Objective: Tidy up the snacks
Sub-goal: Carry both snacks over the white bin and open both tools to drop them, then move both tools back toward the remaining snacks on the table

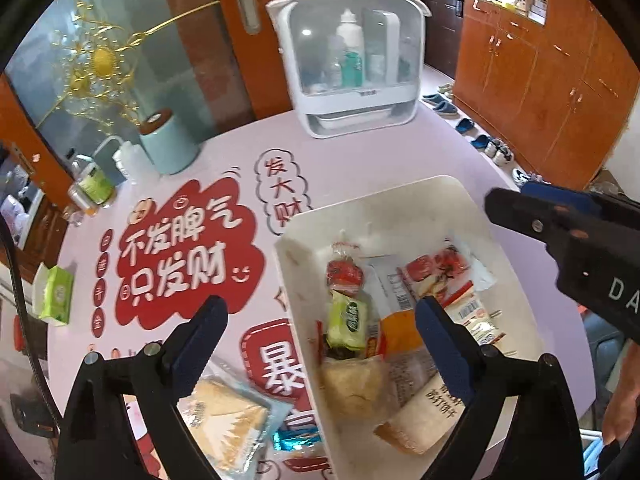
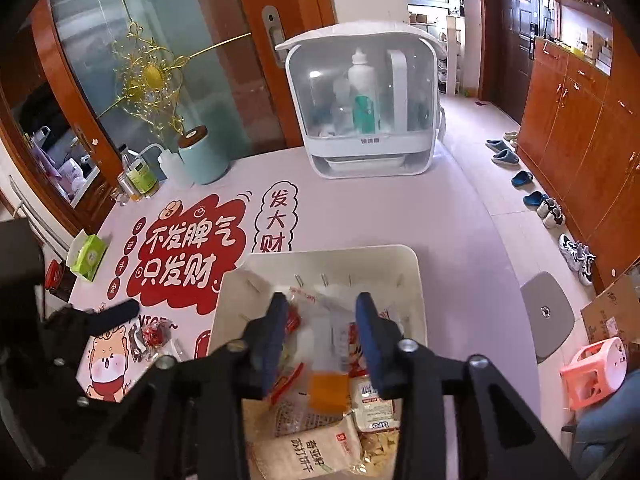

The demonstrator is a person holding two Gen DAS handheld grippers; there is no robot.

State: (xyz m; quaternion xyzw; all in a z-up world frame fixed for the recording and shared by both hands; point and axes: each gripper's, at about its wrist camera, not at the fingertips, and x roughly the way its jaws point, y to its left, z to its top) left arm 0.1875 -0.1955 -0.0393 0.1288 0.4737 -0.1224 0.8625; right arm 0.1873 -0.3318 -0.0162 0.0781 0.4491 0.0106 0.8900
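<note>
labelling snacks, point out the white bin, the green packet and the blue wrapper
white bin (image 1: 384, 192): left wrist view, bare far rim
green packet (image 1: 347, 322): left wrist view, middle of its face
blue wrapper (image 1: 294, 440): left wrist view, shiny middle

both grippers, left gripper (image 1: 320, 316) and right gripper (image 2: 322, 334), are black-framed, with blue finger pads (image 2: 276, 336), silver screws and white lettering.

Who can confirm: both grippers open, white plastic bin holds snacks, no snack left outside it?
Wrong on the last: the left wrist view shows a clear-wrapped cracker packet and a shiny blue wrapper on the table outside the white plastic bin.
</note>
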